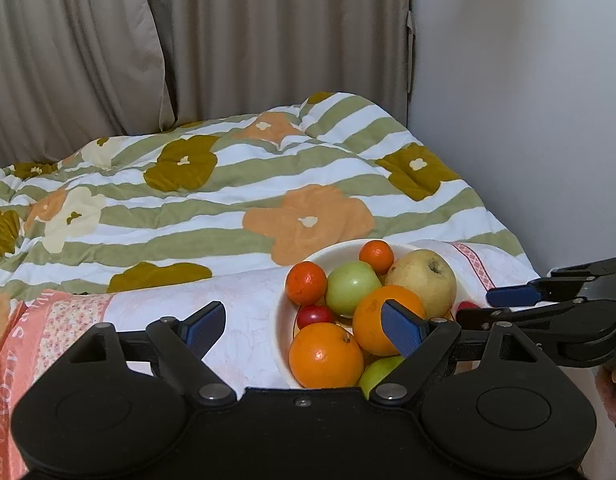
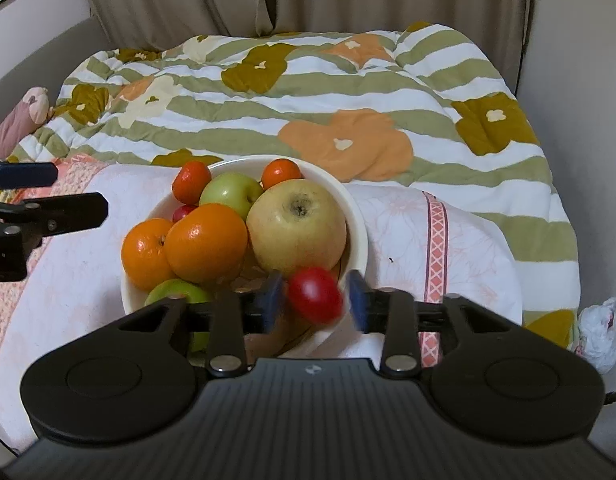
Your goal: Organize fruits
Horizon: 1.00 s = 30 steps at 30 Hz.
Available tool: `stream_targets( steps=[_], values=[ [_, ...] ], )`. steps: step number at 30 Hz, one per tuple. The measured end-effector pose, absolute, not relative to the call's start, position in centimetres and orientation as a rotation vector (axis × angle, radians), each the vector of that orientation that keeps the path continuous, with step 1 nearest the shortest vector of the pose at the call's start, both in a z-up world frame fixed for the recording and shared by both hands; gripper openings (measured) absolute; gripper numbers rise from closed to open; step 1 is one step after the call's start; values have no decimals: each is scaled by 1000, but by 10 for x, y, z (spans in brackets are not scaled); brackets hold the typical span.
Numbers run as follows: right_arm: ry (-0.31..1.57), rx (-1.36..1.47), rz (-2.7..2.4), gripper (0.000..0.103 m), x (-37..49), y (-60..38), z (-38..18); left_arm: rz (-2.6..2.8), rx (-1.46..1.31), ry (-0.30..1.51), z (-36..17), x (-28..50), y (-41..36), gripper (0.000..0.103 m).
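Observation:
A white bowl (image 2: 360, 224) (image 1: 332, 250) sits on a pale pink cloth (image 2: 400, 216) and holds a yellow apple (image 2: 297, 224), two oranges (image 2: 205, 240), a green apple (image 2: 229, 192), small tangerines (image 2: 191, 182) and a small red fruit (image 1: 314, 315). My right gripper (image 2: 315, 292) is over the bowl's near right rim. A blurred red fruit (image 2: 315, 294) lies between its blue pads (image 2: 358, 300), with a gap on each side. My left gripper (image 1: 303, 306) stands open at the bowl's left, nothing between its fingers.
A striped flowered quilt (image 2: 348, 92) covers the bed beyond the cloth. Beige curtains (image 1: 267, 40) hang behind, and a white wall (image 1: 528, 120) stands on the right. A plush toy (image 2: 23, 116) lies at far left. A crumpled white bag (image 2: 600, 328) sits at right.

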State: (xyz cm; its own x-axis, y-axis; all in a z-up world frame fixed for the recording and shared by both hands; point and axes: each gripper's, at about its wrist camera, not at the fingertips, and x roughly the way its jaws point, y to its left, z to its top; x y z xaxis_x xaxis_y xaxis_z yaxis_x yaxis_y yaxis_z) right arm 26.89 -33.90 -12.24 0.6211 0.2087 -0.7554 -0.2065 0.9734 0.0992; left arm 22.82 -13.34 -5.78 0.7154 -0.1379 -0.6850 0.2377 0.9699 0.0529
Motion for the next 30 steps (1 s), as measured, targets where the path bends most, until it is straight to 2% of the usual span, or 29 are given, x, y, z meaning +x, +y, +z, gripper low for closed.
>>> stream_targets(
  steps=[1,2,8,12,16,23,30],
  values=[
    [850,5,230,83,266,-339,-120,-209,139,741,-56,226,-133,88],
    [836,6,226,86,263,-339,-117,-210,136,736,-55,223,-131,88],
    [782,9,194,88,234,-333,-90,-218,110,688,-36,194,-122,88],
    [716,1,143,102,199,-324,-60,-234,97,661,-19,165,-116,89],
    [665,5,104,103,160,-313,-30,-249,75,599,5,129,-106,91],
    [574,19,41,103,87,-292,17,-225,93,484,43,67,-87,103],
    [523,1,-24,103,22,-271,46,-195,62,472,59,29,-55,103]
  ],
)
